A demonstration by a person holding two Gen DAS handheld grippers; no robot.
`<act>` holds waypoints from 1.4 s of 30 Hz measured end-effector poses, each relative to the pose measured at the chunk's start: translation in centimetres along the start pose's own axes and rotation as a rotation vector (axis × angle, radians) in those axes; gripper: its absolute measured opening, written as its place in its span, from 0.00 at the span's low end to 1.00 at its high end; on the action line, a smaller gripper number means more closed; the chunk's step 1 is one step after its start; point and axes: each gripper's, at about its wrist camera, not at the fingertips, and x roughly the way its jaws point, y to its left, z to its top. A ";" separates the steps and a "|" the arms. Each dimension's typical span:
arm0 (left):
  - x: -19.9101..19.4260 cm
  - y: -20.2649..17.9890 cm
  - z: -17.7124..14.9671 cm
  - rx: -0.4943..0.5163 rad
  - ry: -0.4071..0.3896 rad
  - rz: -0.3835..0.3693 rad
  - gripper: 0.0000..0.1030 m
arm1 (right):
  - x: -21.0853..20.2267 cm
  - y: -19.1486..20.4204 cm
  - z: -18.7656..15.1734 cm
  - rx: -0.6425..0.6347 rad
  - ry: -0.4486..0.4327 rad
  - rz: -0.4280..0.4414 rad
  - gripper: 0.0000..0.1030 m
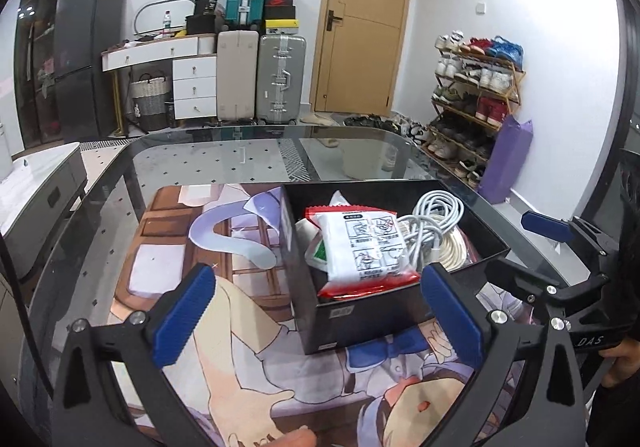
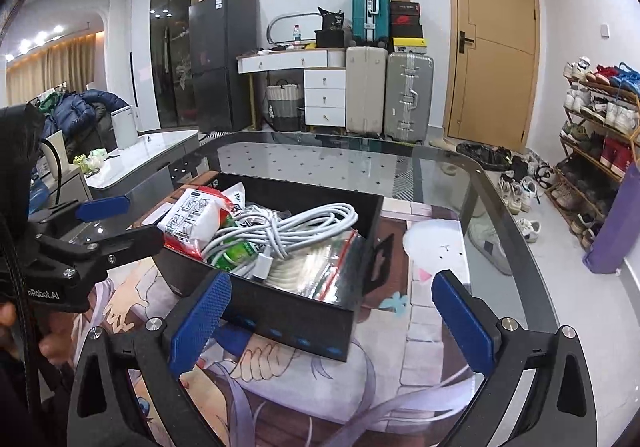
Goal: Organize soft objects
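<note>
Black box (image 2: 288,311), white cable (image 2: 296,225), red-edged white packet (image 1: 364,247).

wooden door (image 1: 362,23), stacked suitcases (image 1: 260,77)

Both grippers are hanging out low and pointing forward, side by side. The left gripper (image 1: 320,311) is sitting with its blue-padded fingers (image 1: 182,317) spread wide apart, nothing pinched between them. The right gripper (image 2: 330,323) is doing the same thing, jaws gaping, pads (image 2: 466,323) facing each other across an empty gap. Each one is peeking into the other's camera from the side, so they're hovering pretty near each other. A bit of the person's hand (image 1: 622,359) is showing, wrapped around the right gripper's handle.
</note>
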 end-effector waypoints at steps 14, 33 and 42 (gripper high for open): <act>1.1 0.4 -1.0 -0.009 -0.038 0.001 1.00 | -0.3 -0.3 -0.7 0.001 -0.079 0.001 0.99; 0.5 -0.6 -1.1 -0.002 -0.065 0.012 1.00 | -1.6 0.7 -1.3 -0.053 -0.142 -0.053 0.99; 0.5 -0.5 -1.2 -0.002 -0.062 0.008 1.00 | -1.5 0.3 -1.6 0.012 -0.141 -0.031 0.99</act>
